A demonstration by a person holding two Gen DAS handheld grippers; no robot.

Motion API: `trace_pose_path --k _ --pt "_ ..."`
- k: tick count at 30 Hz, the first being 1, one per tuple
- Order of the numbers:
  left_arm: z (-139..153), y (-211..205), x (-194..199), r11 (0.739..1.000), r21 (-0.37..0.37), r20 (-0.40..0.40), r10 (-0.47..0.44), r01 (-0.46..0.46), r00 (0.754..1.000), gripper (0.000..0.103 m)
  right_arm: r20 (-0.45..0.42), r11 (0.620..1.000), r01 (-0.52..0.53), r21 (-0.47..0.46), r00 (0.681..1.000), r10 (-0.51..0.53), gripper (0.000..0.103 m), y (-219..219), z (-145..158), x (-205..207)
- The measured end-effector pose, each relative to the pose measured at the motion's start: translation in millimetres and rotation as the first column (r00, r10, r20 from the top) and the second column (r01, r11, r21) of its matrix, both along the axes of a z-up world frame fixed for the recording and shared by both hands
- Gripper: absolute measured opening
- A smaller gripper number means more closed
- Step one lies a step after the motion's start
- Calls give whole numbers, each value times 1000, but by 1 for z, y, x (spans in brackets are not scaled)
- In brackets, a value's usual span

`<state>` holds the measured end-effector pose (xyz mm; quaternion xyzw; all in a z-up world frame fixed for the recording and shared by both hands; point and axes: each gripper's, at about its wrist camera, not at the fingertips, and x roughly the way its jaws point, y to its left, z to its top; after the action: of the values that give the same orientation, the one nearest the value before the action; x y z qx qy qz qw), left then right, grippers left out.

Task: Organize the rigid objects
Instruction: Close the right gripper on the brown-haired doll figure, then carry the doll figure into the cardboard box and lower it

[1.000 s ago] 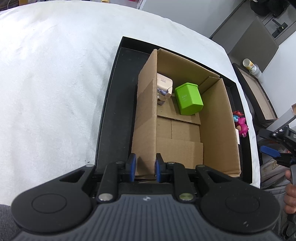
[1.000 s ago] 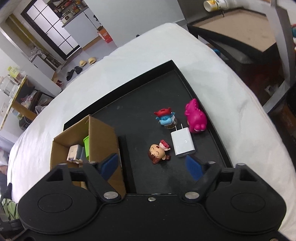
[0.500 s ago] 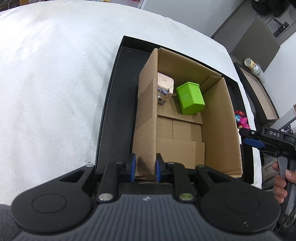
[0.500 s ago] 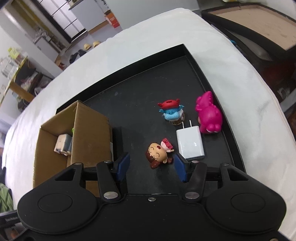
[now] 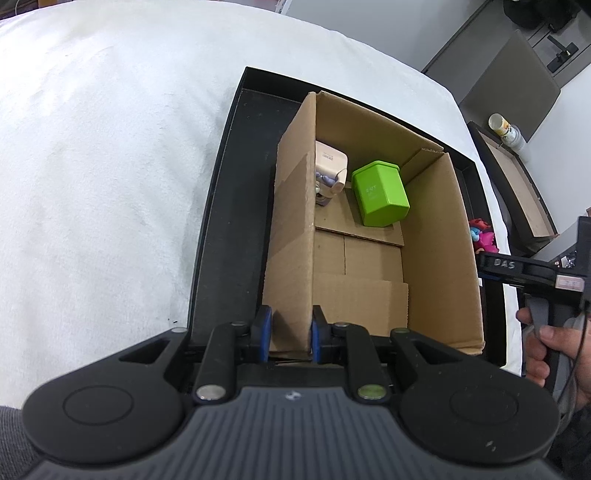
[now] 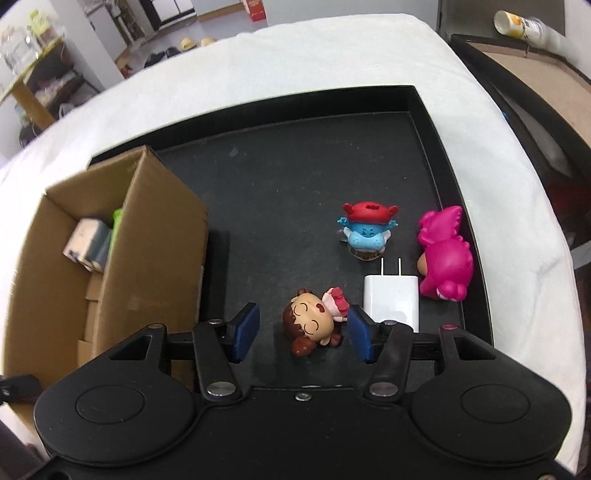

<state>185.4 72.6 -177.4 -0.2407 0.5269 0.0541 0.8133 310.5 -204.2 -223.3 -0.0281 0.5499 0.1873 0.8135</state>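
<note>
My left gripper [image 5: 290, 334] is shut on the near left wall of a cardboard box [image 5: 291, 236] standing in a black tray [image 5: 221, 206]. Inside the box lie a green cube container [image 5: 380, 197] and a white charger [image 5: 330, 166]. My right gripper [image 6: 301, 334] is open, low over the tray [image 6: 295, 173], with a brown-haired doll figure [image 6: 314, 321] lying between its fingers. A white plug adapter [image 6: 392, 301], a blue figure with a red hat [image 6: 367, 230] and a pink dinosaur [image 6: 445, 258] lie just beyond. The box [image 6: 147, 254] is to the left.
The tray sits on a white cloth [image 5: 92, 166]. A second dark tray with a brown base [image 6: 535, 70] and a paper cup [image 6: 517, 24] stand off the table's right side. The right hand gripper [image 5: 532, 273] shows at the box's right in the left wrist view.
My right gripper has come down and forward over the tray and narrowed, so the doll now lies between its fingers. My left gripper has kept its hold on the box wall.
</note>
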Motion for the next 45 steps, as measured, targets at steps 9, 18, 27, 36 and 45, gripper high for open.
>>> trace_pose_path --k 9,18,27,36,45 --pt "0 -1 0 1000 5 -1 0 0 1000 19 -25 999 -45 -31 999 45 33 6 -10 -3" --pt "1 2 -1 1000 -8 9 6 -6 1000 19 -15 999 -25 24 1000 25 33 -1 11 -14" --pt "7 3 -7 1000 -14 49 3 -2 999 17 26 998 -12 56 1000 11 33 -1 40 -22" --pt "10 2 -9 1000 -6 66 -2 2 998 16 76 996 -14 89 997 7 33 2 70 -31" --pt "8 6 -10 1000 -26 75 -4 6 997 16 115 993 -52 107 993 40 33 17 95 -36"
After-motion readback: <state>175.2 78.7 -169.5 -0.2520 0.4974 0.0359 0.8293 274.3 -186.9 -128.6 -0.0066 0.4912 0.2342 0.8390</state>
